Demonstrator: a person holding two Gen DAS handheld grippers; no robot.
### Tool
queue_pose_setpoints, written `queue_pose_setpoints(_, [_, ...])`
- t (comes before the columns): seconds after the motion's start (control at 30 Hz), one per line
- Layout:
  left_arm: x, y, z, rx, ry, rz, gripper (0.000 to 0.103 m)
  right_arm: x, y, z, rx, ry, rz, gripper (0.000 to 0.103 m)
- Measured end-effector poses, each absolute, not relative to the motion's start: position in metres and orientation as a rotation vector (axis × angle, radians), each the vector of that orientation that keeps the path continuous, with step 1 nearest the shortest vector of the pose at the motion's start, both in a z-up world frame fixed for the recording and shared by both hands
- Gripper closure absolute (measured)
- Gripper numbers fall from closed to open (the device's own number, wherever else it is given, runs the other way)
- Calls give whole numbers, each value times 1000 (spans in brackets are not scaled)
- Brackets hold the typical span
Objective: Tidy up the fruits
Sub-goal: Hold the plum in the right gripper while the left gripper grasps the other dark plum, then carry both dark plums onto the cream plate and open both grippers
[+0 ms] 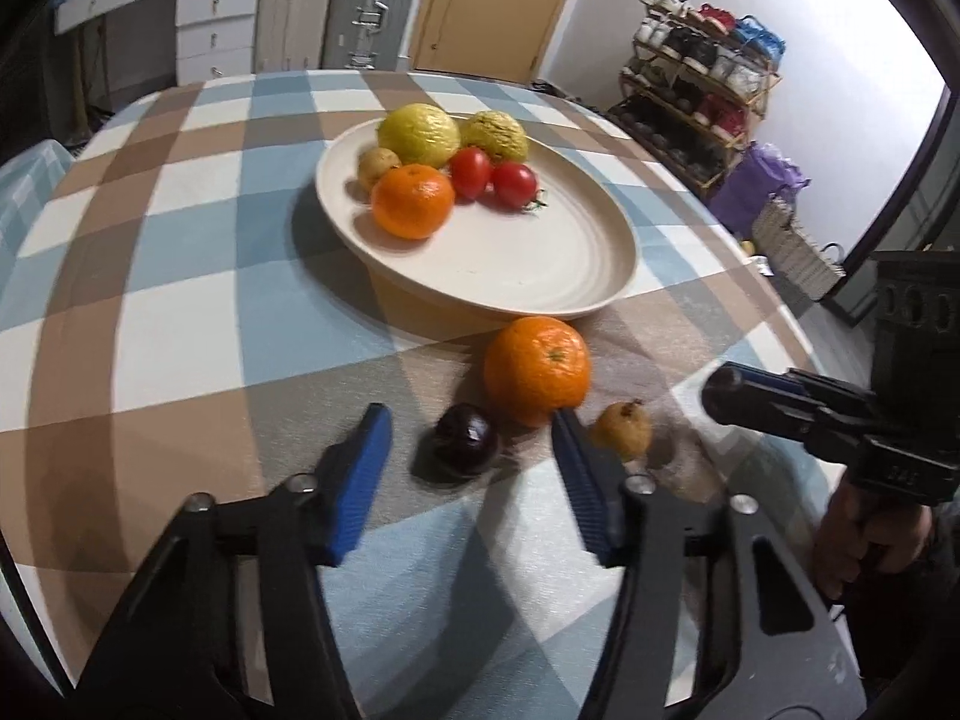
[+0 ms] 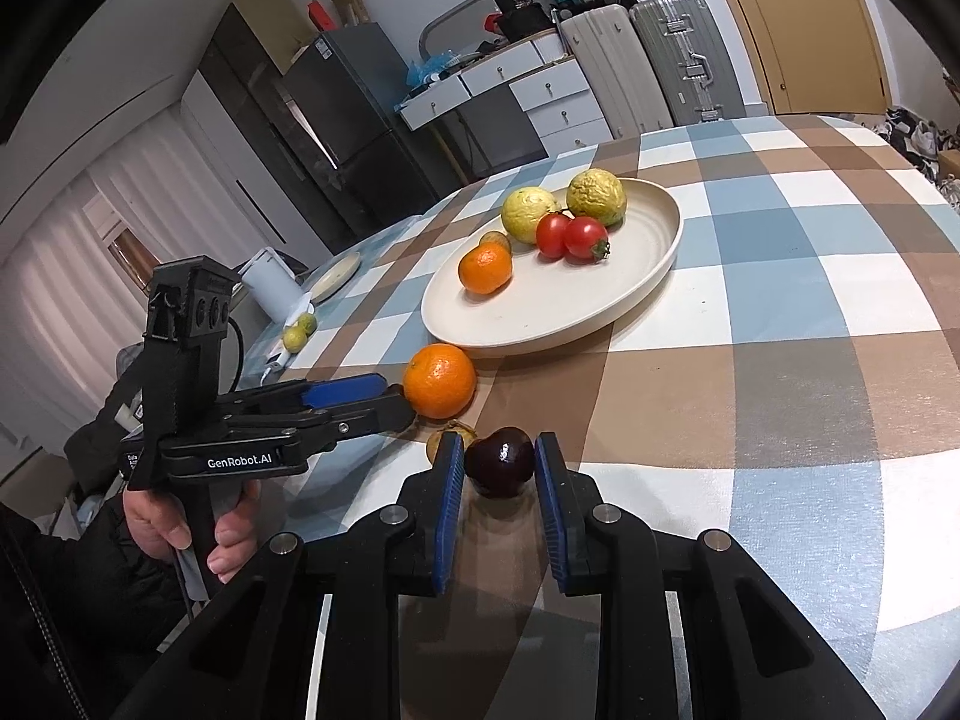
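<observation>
A cream plate holds two yellow-green fruits, two red tomatoes, an orange and a small brown fruit. On the cloth in front of it lie a second orange, a dark plum and a small yellow-brown fruit. My left gripper is open, its fingers on either side of the plum. My right gripper is open with the plum between its blue pads, not squeezed.
The round table has a checked blue, brown and white cloth. A white jug, a small plate and two green fruits stand at the far table edge. A shoe rack and suitcases stand beyond.
</observation>
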State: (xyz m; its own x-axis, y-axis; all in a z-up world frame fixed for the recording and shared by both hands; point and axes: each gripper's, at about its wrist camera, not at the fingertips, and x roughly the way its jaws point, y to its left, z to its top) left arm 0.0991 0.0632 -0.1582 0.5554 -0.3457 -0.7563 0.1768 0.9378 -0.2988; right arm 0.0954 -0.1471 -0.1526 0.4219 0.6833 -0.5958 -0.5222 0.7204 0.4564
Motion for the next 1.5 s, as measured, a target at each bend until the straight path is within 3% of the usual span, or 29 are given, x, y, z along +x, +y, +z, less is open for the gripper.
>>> queue_pose_setpoints(0.23, [97, 65, -153, -193, 929, -326, 84, 95, -148, -152, 217, 846, 763, 78])
queue_pose_setpoints(1.0, [80, 82, -151, -265, 899, -318, 84, 81, -146, -139, 193, 828, 744, 78])
queue_pose_setpoints(1.5, [100, 78, -90, -232, 777, -344, 84, 99, -149, -126, 188, 798, 729, 78])
